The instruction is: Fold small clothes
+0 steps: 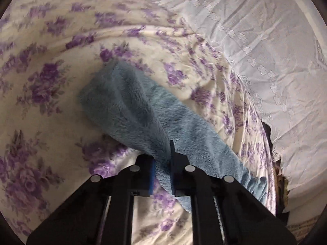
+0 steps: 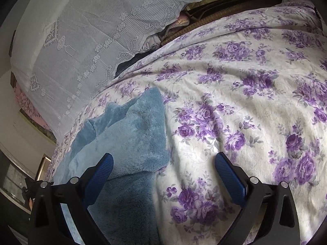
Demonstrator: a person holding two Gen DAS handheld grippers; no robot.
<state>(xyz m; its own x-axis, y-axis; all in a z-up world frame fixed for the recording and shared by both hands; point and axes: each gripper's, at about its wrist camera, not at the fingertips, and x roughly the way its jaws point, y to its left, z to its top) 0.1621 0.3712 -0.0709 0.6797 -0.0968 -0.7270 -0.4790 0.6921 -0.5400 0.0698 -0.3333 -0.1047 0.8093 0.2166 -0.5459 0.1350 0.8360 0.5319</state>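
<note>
A fluffy light-blue garment (image 1: 132, 110) lies on a bedspread with purple flowers (image 1: 40, 81). My left gripper (image 1: 162, 163) is shut on an edge of the blue garment and lifts that part off the bed, so the cloth drapes away from the jaws. In the right wrist view the same blue garment (image 2: 126, 134) lies at the lower left on the bedspread (image 2: 245, 102). My right gripper (image 2: 163, 163) is open and empty, its left finger over the garment's edge and its right finger over bare bedspread.
A white lace cloth (image 1: 265, 40) covers the area beside the bed; it also shows in the right wrist view (image 2: 81, 40). Dark folded fabrics (image 2: 204, 14) lie in the gap between it and the bedspread.
</note>
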